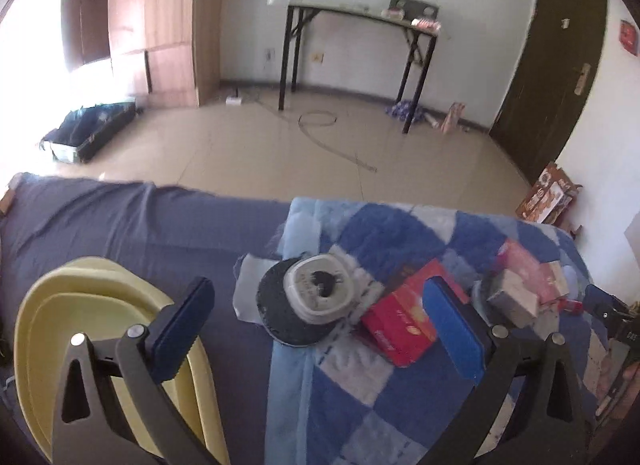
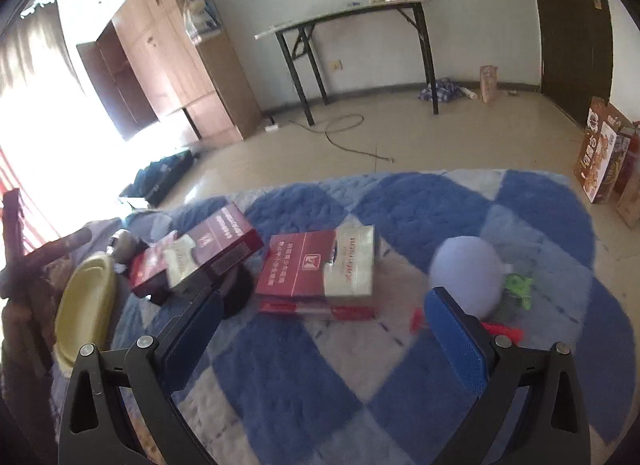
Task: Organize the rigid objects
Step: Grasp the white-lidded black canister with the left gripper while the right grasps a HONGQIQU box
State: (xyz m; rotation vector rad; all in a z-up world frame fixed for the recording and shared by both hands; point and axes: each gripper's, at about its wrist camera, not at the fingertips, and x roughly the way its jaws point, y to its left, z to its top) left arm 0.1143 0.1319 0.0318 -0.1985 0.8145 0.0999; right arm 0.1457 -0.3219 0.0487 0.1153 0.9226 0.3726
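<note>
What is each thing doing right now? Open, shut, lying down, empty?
left gripper: open, holding nothing
right gripper: open, holding nothing
yellow tray: empty as far as it shows
white jar: on its side, lying on a dark disc
red box: shut, lying flat
maroon carton: lying flat on the blanket
wardrobe door: open
</note>
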